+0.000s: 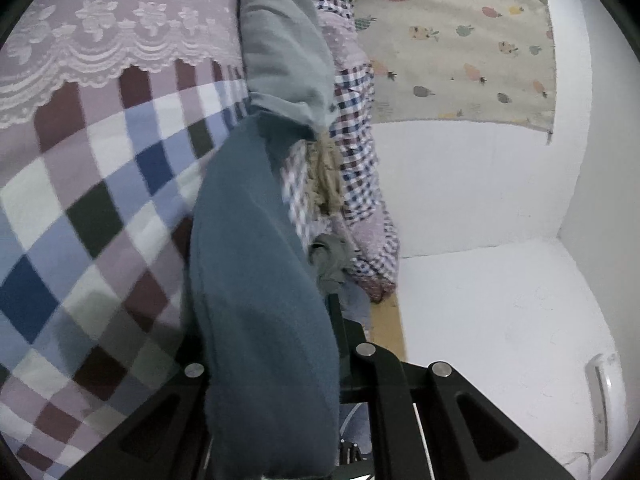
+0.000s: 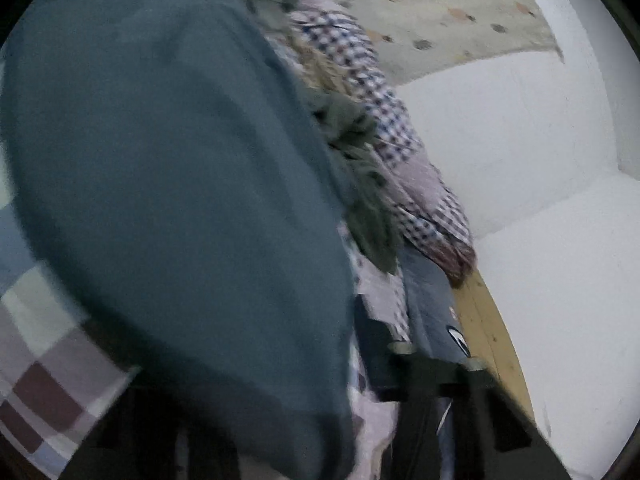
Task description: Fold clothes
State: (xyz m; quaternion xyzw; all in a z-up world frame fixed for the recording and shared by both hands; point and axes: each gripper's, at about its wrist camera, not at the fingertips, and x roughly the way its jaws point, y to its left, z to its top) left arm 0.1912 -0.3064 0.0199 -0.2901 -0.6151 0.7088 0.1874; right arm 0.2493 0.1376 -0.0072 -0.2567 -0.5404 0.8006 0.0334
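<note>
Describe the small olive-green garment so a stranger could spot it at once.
Start at the big diamond-check bedspread and follow the clothes piled along its edge beside the white wall. Next to the large teal garment sits the crumpled olive-green piece: it is plain drab green, while the neighbouring checked cloth is patterned.

Left gripper (image 1: 272, 360) reaching toward twelve o'clock, clamped on teal garment (image 1: 256, 280); right gripper (image 2: 360, 360) mostly cloth-covered, blurred, jaw state unreadable.

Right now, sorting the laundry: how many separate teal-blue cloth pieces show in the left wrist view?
2: the dark teal cloth draped over the left gripper, and a lighter one above it. More may be hidden.
</note>
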